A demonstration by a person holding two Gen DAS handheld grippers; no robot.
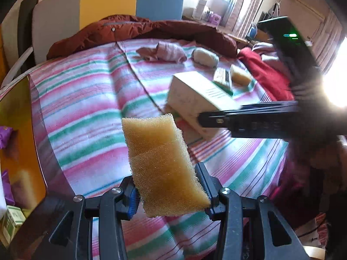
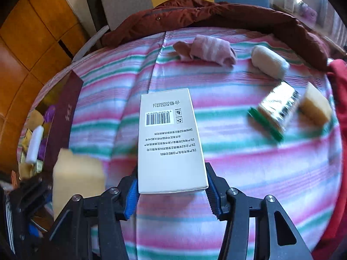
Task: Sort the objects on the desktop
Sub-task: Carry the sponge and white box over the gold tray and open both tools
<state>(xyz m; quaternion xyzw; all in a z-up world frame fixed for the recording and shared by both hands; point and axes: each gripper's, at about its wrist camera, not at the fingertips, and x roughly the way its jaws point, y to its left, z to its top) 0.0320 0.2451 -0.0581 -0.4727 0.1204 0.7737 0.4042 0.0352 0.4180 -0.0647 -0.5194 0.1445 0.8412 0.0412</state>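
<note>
My left gripper (image 1: pixel 168 186) is shut on a yellow sponge (image 1: pixel 158 162) and holds it above the striped bed sheet (image 1: pixel 86 108). The sponge also shows at the lower left of the right wrist view (image 2: pixel 76 179). My right gripper (image 2: pixel 172 186) is shut on a white box with a barcode (image 2: pixel 170 143), held above the sheet. That box (image 1: pixel 195 95) and the right gripper's fingers (image 1: pixel 249 121) show in the left wrist view. A second sponge (image 2: pixel 315 105), a small green-edged box (image 2: pixel 275 110), a rolled pink sock (image 2: pixel 208 51) and a rolled cream sock (image 2: pixel 270 62) lie on the sheet.
An open dark-red container (image 2: pixel 63 117) with several small items stands at the sheet's left edge; it also shows in the left wrist view (image 1: pixel 23 130). A brown jacket (image 2: pixel 216 15) lies along the far edge. Red cloth (image 2: pixel 338 80) lies at the right.
</note>
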